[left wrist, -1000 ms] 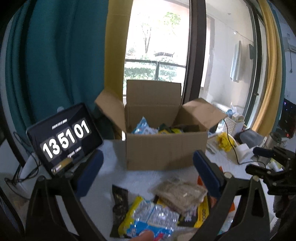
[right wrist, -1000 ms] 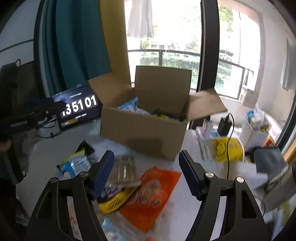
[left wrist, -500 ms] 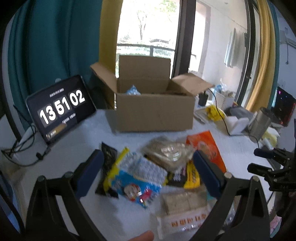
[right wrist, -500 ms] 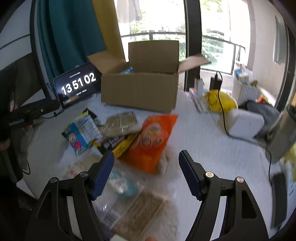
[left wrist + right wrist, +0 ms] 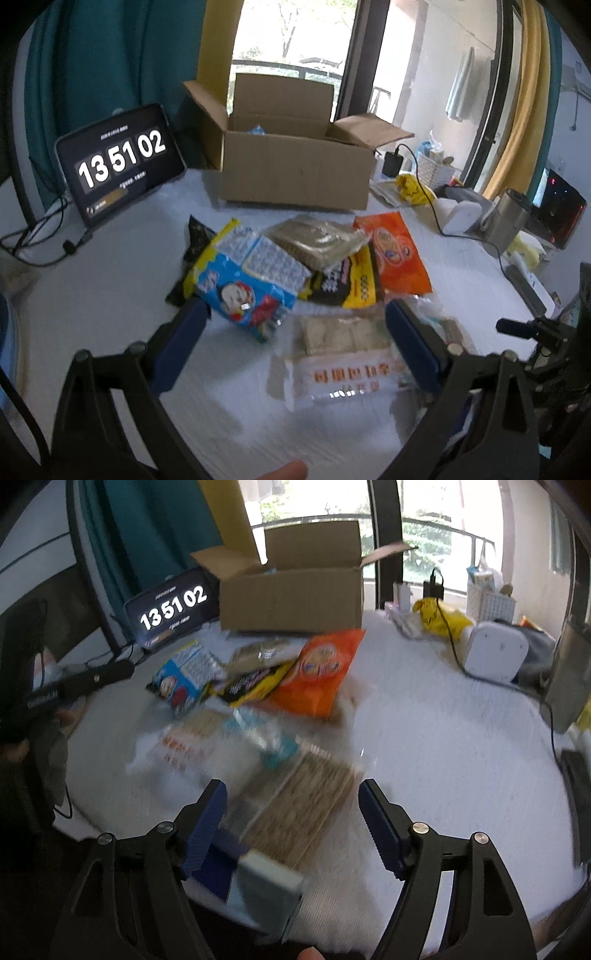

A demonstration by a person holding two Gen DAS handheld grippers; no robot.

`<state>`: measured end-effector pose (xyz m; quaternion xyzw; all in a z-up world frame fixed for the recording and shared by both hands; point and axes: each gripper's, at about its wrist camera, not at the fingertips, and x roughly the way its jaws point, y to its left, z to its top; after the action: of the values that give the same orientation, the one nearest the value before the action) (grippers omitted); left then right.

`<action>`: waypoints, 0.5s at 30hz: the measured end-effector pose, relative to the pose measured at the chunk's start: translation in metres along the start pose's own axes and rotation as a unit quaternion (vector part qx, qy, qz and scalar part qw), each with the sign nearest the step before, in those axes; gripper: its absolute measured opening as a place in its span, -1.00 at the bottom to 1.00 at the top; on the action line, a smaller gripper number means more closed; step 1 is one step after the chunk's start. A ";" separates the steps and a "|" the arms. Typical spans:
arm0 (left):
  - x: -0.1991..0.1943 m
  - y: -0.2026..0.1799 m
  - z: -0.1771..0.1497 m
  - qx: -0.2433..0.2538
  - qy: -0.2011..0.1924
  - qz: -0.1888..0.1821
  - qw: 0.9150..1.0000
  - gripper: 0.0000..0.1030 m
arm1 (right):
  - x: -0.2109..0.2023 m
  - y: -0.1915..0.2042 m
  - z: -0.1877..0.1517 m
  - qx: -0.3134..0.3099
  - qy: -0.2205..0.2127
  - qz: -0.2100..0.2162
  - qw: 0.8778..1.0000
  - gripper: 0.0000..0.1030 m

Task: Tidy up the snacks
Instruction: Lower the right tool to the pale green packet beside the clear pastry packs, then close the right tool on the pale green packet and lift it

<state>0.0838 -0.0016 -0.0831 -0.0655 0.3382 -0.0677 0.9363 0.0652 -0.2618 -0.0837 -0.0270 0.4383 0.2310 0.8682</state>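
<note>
Nearest the right gripper [image 5: 291, 812], a brown wafer pack [image 5: 303, 805] lies on the table [image 5: 443, 746] between its spread fingers [image 5: 207, 819], which touch nothing; the jaws have just been opening a little more. At the near table edge sits a blue-grey packet [image 5: 258, 882], which a careless descent could knock off. The left gripper [image 5: 295, 339] is also released, with a clear pack with red lettering [image 5: 343, 373] under it. The slick wrappers overlap, so a closing grip may pinch two at once or slide off the film. Farther on lies the heap: a blue bag [image 5: 243, 280], a yellow-black bag [image 5: 347, 284] and an orange bag [image 5: 395, 251]. Beyond it stands the open box [image 5: 295, 173], already holding some snacks, with the clock tablet [image 5: 118, 162] at its left. Compared with a second ago, both grippers have dropped toward the table and tilted downward, so the packets now fill the near view and the box has receded.
</note>
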 end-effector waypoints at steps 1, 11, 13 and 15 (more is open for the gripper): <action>0.000 -0.001 -0.003 0.000 0.004 -0.002 1.000 0.91 | 0.001 0.001 -0.004 0.000 0.005 0.002 1.000 0.54; 0.004 -0.018 -0.029 0.019 0.044 -0.019 0.999 0.91 | 0.010 0.002 -0.038 0.001 0.048 0.028 0.998 0.60; 0.005 -0.020 -0.032 0.021 0.049 -0.020 0.998 0.91 | 0.015 0.004 -0.041 0.000 0.055 0.026 0.998 0.60; 0.007 -0.022 -0.035 0.024 0.055 -0.021 0.998 0.91 | 0.021 0.007 -0.044 0.000 0.062 0.021 0.998 0.60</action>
<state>0.0647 -0.0272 -0.1104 -0.0461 0.3865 -0.0987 0.9158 0.0400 -0.2584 -0.1256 -0.0317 0.4919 0.2472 0.8342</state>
